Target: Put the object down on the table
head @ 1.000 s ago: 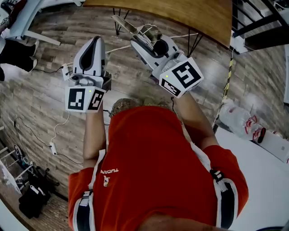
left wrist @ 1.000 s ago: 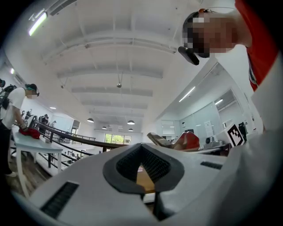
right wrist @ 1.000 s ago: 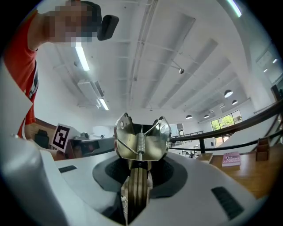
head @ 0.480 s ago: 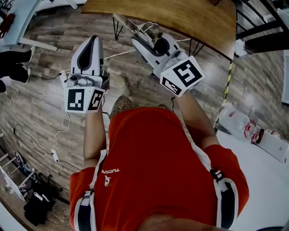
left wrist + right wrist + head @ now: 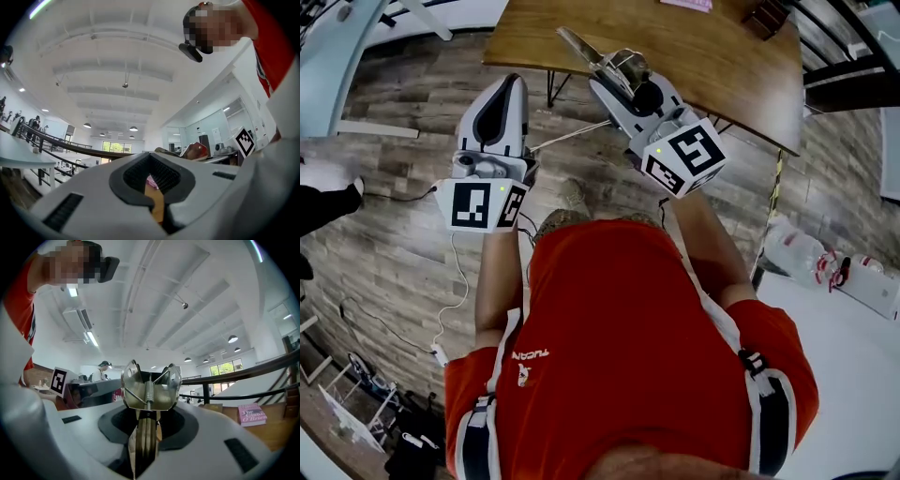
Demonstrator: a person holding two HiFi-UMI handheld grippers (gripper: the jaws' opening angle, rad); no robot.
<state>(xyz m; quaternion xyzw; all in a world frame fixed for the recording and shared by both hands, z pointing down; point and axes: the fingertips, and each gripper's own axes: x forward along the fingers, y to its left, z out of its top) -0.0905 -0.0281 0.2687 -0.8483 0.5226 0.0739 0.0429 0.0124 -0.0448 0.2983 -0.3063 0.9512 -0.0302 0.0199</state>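
The left claw (image 5: 514,82) hangs over the plank floor (image 5: 384,234), just short of the near left corner of the wooden table (image 5: 741,66). Its jaws are closed together with nothing between them. To its right, the right claw (image 5: 617,82) is clamped on a metal tool (image 5: 586,49) with a coil spring. The jaws stand only a little apart, pressing the tool's thin lower part from both sides. The tool's wider sprung head sticks out past the jaw tips. It points far and left, and is held in the air above the near edge of the table, not resting on it. Farther right, a pink book (image 5: 251,414) lies flat on the tabletop, well apart from the tool.
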